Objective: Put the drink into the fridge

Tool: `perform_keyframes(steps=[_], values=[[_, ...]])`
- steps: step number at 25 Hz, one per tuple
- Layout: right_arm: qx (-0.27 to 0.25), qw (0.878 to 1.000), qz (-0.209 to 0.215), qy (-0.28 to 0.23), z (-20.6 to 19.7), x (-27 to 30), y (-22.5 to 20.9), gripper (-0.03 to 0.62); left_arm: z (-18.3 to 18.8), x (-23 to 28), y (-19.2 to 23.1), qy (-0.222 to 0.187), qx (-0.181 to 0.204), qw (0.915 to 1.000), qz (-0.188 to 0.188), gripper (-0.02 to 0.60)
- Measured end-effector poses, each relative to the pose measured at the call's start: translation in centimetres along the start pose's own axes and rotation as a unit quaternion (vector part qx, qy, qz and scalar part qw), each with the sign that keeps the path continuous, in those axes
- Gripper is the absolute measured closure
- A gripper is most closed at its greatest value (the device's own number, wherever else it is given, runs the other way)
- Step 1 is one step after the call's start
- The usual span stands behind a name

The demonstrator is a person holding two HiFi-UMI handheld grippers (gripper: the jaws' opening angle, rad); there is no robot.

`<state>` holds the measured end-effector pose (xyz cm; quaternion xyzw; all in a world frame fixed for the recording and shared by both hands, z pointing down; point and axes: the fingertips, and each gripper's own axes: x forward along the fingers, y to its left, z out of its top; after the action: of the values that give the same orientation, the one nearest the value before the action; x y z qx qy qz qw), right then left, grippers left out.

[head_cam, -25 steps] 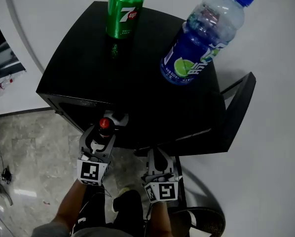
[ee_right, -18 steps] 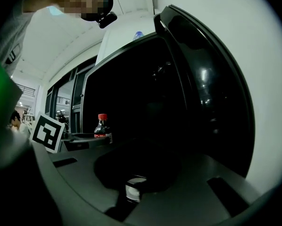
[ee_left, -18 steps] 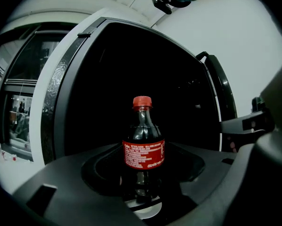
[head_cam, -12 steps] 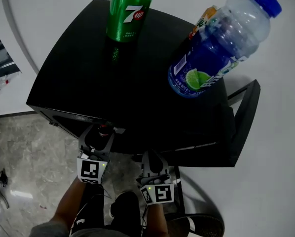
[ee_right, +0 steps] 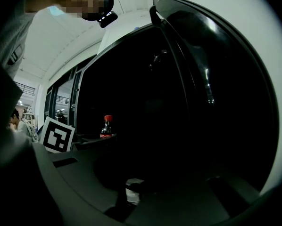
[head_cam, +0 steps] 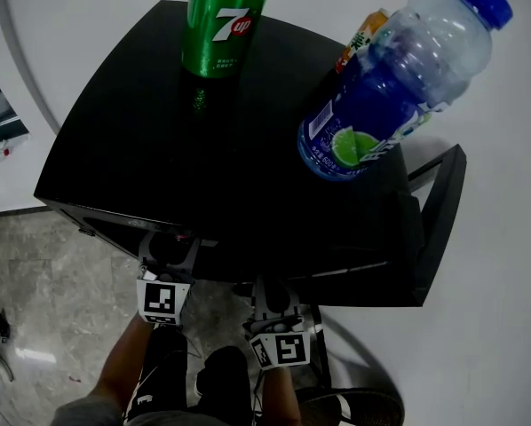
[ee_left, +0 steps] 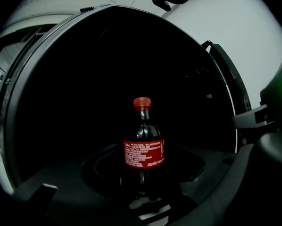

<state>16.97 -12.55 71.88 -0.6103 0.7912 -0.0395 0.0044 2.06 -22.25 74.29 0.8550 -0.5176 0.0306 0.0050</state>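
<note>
A small cola bottle with a red cap and red label stands upright between the jaws of my left gripper, which is shut on it. Past it gapes the dark inside of the black fridge. In the head view that gripper sits tucked under the front edge of the fridge top, and the bottle is almost hidden there. My right gripper is shut and empty, just right of the left one, before the open fridge. From the right gripper view the cola bottle shows small at the left.
On the fridge top stand a green 7up can, a large blue-capped bottle and an orange-labelled bottle behind it. The fridge door hangs open at the right. Grey tiled floor lies at the left.
My left gripper has carried the cola bottle forward and down, under the fridge's front edge, so its red cap no longer shows from above. The right gripper has followed a little.
</note>
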Motion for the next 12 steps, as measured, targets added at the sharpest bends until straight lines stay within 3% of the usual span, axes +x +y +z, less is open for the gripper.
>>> perform_keyframes(steps=[12], values=[[-0.001, 1.000, -0.020, 0.004, 0.0, -1.3, 0.1, 0.569, 0.0, 0.4, 0.1, 0.004, 0.011, 0.9999, 0.009, 0.308]])
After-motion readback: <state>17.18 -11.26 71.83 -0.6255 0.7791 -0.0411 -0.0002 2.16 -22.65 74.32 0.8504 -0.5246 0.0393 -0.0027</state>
